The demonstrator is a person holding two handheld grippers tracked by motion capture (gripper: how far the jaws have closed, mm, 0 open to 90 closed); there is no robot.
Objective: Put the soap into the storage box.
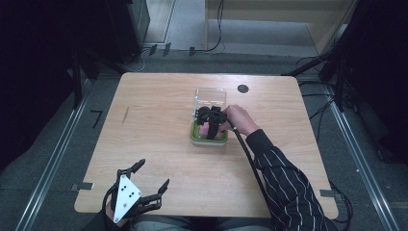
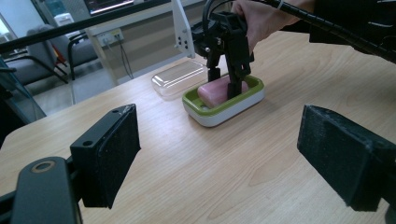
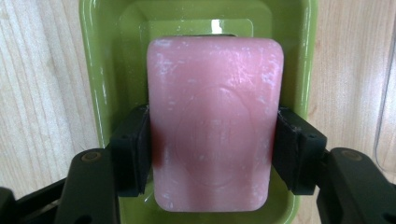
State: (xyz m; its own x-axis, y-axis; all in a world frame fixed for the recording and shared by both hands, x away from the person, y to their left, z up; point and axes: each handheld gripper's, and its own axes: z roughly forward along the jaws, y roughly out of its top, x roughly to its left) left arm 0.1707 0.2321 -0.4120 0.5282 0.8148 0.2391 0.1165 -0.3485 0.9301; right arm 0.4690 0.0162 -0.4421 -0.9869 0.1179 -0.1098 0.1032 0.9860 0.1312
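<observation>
Pink soap [image 3: 215, 123] lies in the green soap dish [image 3: 100, 70] near the middle of the wooden table [image 1: 159, 144], and the right gripper [image 3: 212, 154] reaches down into the dish with its jaws clamped on the bar's two long sides. Just behind the dish lies a clear lid [image 2: 180, 77] (flat on the wood). Well apart, at the table's near edge, the left gripper [image 2: 219, 154] holds nothing, jaws spread wide.

From above the near edge we look forward and down over the whole worktop [image 1: 159, 144]. Our left gripper view sits low, facing across it toward the soap dish [image 2: 224, 105] in the upper middle. Our right gripper view looks straight down, very close, on that same soap dish [image 3: 105, 70], which all three views share.
</observation>
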